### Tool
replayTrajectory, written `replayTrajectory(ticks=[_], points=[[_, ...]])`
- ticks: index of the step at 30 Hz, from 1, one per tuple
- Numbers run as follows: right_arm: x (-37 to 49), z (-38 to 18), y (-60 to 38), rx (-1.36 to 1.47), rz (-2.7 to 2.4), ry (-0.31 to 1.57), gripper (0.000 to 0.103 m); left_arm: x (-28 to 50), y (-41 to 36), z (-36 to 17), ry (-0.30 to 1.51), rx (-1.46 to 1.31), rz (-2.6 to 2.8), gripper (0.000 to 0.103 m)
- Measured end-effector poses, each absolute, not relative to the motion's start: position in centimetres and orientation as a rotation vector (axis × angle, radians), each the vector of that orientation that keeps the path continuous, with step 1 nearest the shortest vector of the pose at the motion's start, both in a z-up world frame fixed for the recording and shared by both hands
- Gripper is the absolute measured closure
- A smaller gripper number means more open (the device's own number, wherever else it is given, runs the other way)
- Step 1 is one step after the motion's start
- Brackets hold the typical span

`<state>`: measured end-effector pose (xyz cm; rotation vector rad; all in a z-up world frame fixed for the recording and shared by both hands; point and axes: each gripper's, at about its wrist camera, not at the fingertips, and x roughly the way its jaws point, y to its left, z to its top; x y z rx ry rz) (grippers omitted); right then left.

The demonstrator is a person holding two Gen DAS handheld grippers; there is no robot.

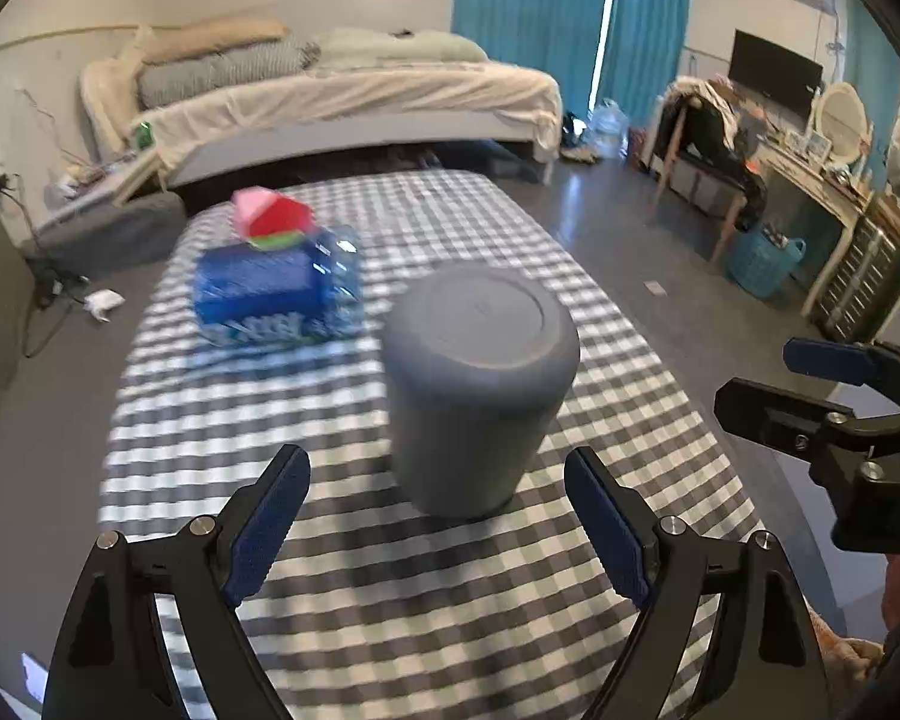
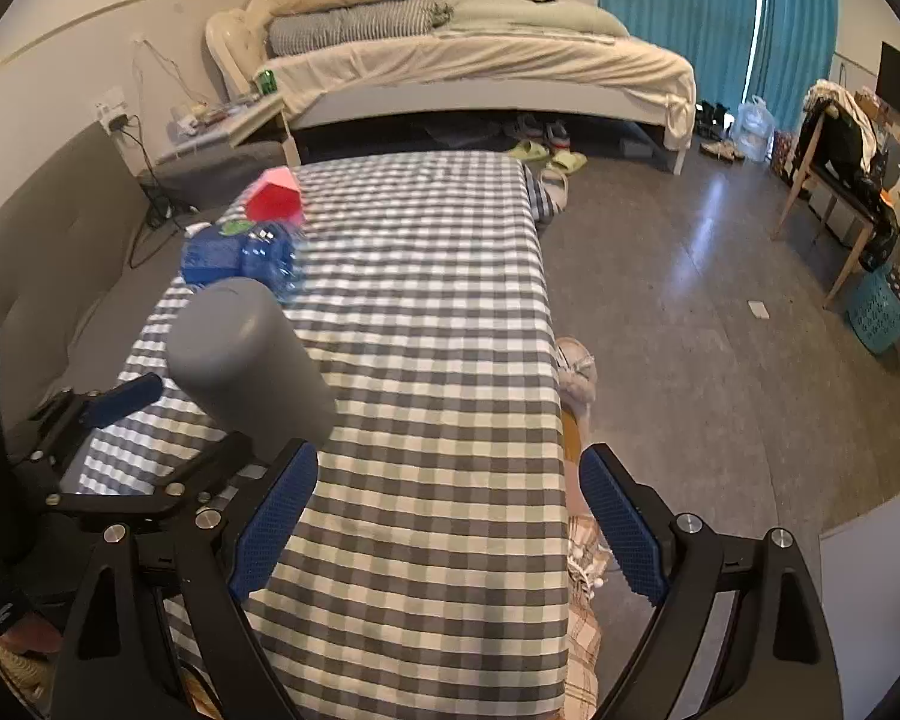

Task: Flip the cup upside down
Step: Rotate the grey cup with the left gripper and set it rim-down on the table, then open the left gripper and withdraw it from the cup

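Observation:
A grey cup (image 1: pixel 474 384) stands upside down on the checked tablecloth (image 1: pixel 390 600), its flat base on top. My left gripper (image 1: pixel 438 522) is open, with the blue pads on either side just in front of the cup and not touching it. The cup also shows in the right wrist view (image 2: pixel 246 360), at the left, with the left gripper (image 2: pixel 168 420) beside it. My right gripper (image 2: pixel 450 516) is open and empty over the table's right edge; it shows at the right of the left wrist view (image 1: pixel 750 378).
A blue packet (image 1: pixel 270 288) with a red and pink block (image 1: pixel 270 216) on top lies at the table's far left. Beyond the table are a bed (image 1: pixel 342 96), a chair (image 1: pixel 708 138) and a blue basket (image 1: pixel 762 264) on the floor.

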<state>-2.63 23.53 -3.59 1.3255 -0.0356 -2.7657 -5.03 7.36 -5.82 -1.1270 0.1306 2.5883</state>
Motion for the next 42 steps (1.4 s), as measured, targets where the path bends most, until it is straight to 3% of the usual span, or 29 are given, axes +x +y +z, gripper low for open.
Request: replayTrajectory(ticks=[14,17,22,42], points=[[2.4,-1.4,21.0,0.999,-2.841,0.008,0.014,-0.9,3.7,-1.9,0.102,-0.926,2.787,0.013],[3.3,-1.8,20.8,0.951,-2.853,-0.009,0.005,0.2,3.0,-1.9,0.109,-0.898,2.839,0.000],[3.8,-1.7,20.2,0.932,-2.838,0.010,0.000,1.3,1.6,-2.2,0.084,-0.883,2.886,0.000],[4.2,-1.6,20.6,0.938,-2.866,0.006,0.000,1.7,0.0,-2.7,0.043,-0.898,2.908,0.000]])
